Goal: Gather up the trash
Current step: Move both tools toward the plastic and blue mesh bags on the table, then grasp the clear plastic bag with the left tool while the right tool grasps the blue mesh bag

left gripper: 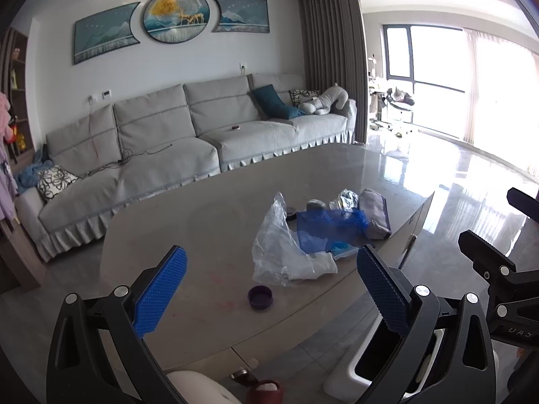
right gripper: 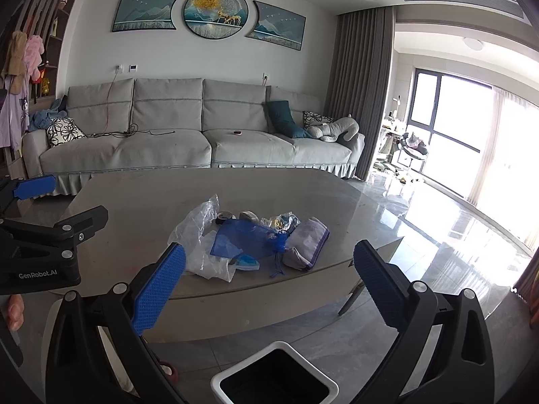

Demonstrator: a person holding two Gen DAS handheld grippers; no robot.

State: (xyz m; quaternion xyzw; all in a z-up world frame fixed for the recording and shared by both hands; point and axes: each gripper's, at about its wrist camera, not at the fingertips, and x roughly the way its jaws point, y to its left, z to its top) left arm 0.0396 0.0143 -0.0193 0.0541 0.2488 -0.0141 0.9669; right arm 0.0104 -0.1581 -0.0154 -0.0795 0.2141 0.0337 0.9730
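While gripper point(right gripper: 269, 282) wide: trash point(right gripper: 235, 242) beyond

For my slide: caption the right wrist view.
Open right gripper faces trash pile on table, bin below.

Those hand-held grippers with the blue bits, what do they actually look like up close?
Each hand-held gripper is a black plastic frame with triangular cut-outs and silver rivets. The left one and the right one both carry two flat fingers faced with bright blue, bumpy-textured pads. In the right wrist view, the left one's body reads "GenRobot.AI" in white. No cables show.
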